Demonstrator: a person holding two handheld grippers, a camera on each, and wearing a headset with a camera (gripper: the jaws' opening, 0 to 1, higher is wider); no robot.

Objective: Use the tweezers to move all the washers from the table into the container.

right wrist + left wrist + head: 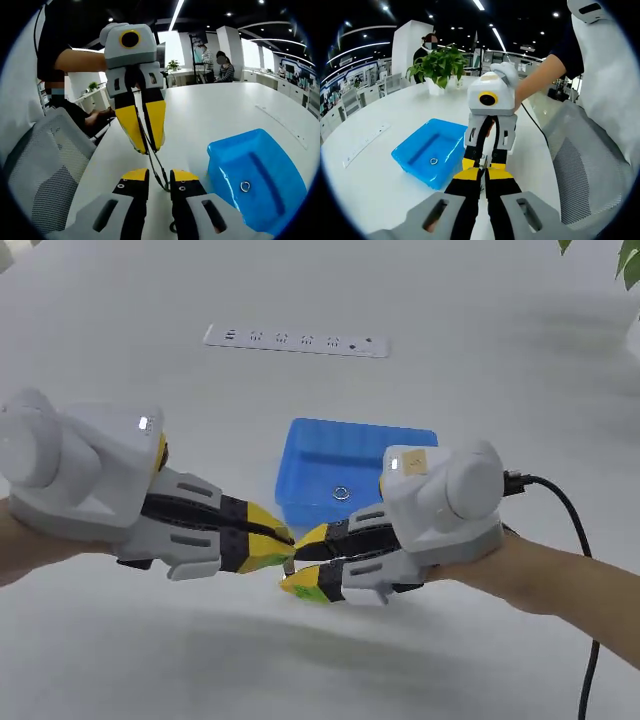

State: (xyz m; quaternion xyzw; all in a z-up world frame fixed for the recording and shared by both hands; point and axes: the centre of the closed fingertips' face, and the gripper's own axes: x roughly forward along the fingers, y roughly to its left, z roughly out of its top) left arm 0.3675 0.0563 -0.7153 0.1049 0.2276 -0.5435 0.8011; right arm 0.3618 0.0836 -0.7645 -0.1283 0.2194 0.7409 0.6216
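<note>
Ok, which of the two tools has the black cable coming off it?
The right tool, by the blue container's corner: a black cable leaves its rear and runs down past the person's forearm. The left tool facing it has none in sight.

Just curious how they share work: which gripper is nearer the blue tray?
Right. The right gripper lies by the tray's front right corner in the head view; the left gripper reaches in from farther left, off the tray.

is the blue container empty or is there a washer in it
Not empty: one washer lies on the floor of the container, near its middle.
</note>
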